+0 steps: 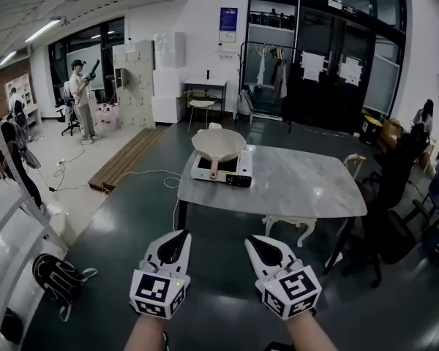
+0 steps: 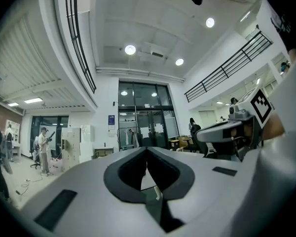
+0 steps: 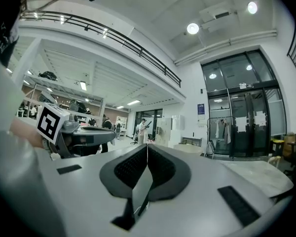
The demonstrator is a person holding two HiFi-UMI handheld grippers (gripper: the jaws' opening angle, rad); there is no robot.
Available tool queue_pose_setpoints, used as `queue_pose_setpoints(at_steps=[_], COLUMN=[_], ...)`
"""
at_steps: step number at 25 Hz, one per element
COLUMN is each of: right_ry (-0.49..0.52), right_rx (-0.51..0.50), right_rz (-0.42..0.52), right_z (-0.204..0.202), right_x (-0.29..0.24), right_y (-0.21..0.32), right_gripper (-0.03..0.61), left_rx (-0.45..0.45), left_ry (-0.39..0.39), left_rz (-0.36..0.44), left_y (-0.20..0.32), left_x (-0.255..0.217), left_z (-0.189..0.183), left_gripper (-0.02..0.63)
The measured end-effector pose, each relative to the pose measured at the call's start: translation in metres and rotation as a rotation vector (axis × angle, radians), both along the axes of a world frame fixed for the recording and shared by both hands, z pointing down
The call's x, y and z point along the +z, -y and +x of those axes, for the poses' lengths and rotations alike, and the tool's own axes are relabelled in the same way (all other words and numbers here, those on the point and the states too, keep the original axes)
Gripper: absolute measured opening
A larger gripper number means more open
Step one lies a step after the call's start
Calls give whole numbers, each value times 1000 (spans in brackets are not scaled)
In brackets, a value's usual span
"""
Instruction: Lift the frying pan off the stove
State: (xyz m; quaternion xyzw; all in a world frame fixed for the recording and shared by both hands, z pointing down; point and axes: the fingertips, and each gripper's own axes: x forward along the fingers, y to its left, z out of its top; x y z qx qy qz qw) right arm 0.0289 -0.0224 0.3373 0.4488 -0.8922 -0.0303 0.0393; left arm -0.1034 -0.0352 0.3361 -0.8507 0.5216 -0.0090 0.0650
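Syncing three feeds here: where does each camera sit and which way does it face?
Head view: on the head, facing forward and down at the frying pan on the stove; forearms, left gripper and right gripper show.
Left gripper view: on the left gripper, level along its shut jaws toward the glass doors; right gripper at right.
Right gripper view: on the right gripper, level along its shut jaws; left gripper at left.
Shared: both gripper views show the glass doors and a standing person.
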Motion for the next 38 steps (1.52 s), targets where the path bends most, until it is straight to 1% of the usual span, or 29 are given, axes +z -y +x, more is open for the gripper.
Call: queue_pose_setpoints(at_steps=[5,10,14,18,23,27,29,31,33,34,35,36,38], right_ry=[7,-9,-4,21,51,65,75,87,102,108,109,108,108], right_rx=[36,30,14,6,-16,-30,-40,-51,-61,-67,-73,-80,-92], right_rz=[-25,-19,-13,-28,-63,-98,-109,-118,-138,-155,-174,-191,-212], right_z=[-6,-10,-12,-12,-11,-8,-7,-9,-10,-10,-11,-11,-12], right_x=[11,15,21,26,28,35,36,36,39,42,45,48,52], right_y=[30,71,114,165,226,263,279,294,307,312,317,321,328], right_gripper=[25,25,25,25,25,26,26,28,32,66,150,195,206], left_rx=[22,33,32,27,34,48,57,68,80,88,97,107,131], left_ry=[-2,-3,-2,0,-13,-27,-45,-60,-71,-77,-85,-92,-103], left_rz=[-37,-54,-76,-101,-127,-169,-200,-234,-263,-278,-295,-313,-353], left_y=[34,74,114,160,217,251,265,277,287,292,295,298,301], left_x=[7,16,31,39,41,51,56,61,67,70,74,77,84], left_z=[-6,-5,-5,-5,1,9,12,13,15,16,18,21,26], left_gripper=[12,12,12,12,12,14,28,82,105,117,134,148,170])
